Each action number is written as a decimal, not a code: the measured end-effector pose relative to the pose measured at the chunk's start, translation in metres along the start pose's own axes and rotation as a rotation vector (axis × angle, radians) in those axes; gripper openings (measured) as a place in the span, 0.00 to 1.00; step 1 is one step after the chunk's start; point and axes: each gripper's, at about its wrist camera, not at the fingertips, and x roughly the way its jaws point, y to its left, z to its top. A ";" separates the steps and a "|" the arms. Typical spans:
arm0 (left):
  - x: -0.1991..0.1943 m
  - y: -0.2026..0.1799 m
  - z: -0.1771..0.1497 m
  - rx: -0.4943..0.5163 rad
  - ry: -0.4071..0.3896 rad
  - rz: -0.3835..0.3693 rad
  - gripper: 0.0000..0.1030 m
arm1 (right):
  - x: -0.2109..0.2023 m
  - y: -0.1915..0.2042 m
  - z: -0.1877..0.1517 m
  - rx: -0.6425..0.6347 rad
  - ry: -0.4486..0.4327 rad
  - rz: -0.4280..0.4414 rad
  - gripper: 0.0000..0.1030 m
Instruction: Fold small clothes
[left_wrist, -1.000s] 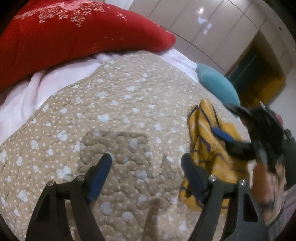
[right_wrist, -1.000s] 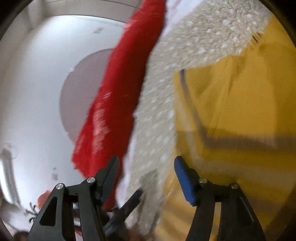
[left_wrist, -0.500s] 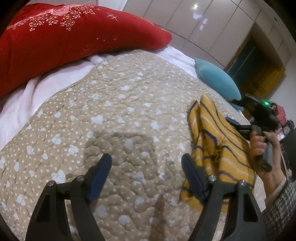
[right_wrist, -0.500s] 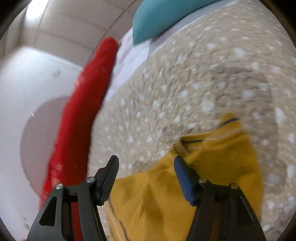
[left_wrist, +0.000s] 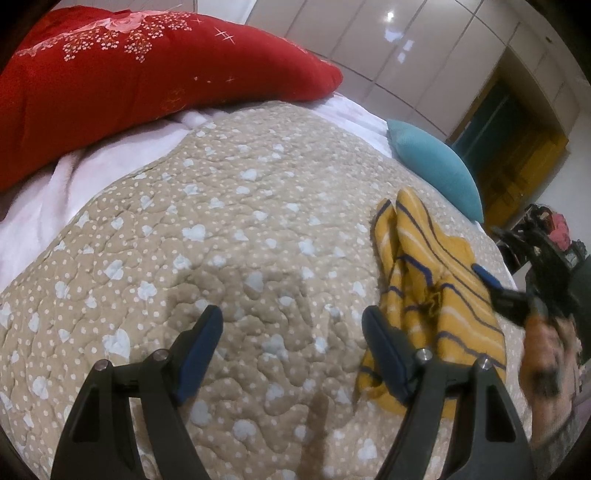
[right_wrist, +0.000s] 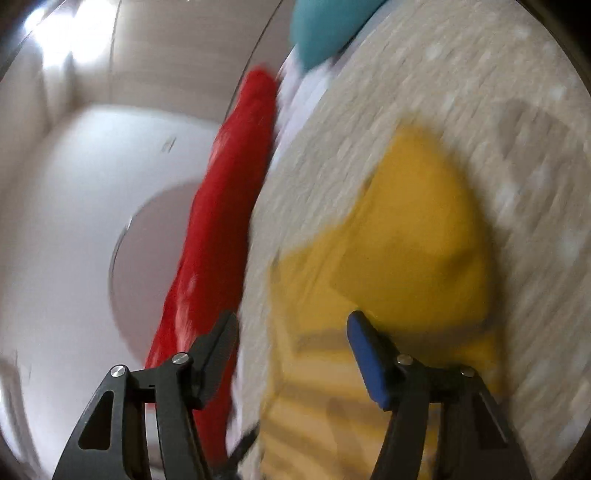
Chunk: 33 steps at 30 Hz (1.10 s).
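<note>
Quilt (left_wrist: 221, 229): beige, puckered, dotted with pale hearts, over a white sheet (left_wrist: 74, 177); red pillow (left_wrist: 129, 70) upper left, teal cushion (left_wrist: 436, 166) right, glossy wardrobe panels (left_wrist: 388, 44) behind. Shirt (left_wrist: 428, 288), yellow knit with navy and white stripes, lies crumpled at right of frame. Left gripper (left_wrist: 291, 347) jaws apart over bare quilt; right gripper (right_wrist: 291, 343) jaws apart, nothing clamped, above the blurred shirt.

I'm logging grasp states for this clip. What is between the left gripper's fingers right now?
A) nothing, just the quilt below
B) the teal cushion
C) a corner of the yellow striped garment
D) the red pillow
A: in the left wrist view the left gripper stands open over the bare spotted quilt, and the yellow striped garment lies off to its right, outside the fingers.
</note>
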 end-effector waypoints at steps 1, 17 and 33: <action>0.000 0.000 0.000 0.002 0.001 0.001 0.74 | -0.004 -0.005 0.015 -0.006 -0.059 -0.091 0.66; -0.063 -0.055 -0.027 0.183 -0.218 0.098 0.84 | -0.139 -0.007 -0.135 -0.292 -0.075 -0.447 0.71; -0.255 -0.117 -0.094 0.306 -0.483 -0.068 1.00 | -0.254 0.071 -0.283 -0.767 -0.378 -0.768 0.87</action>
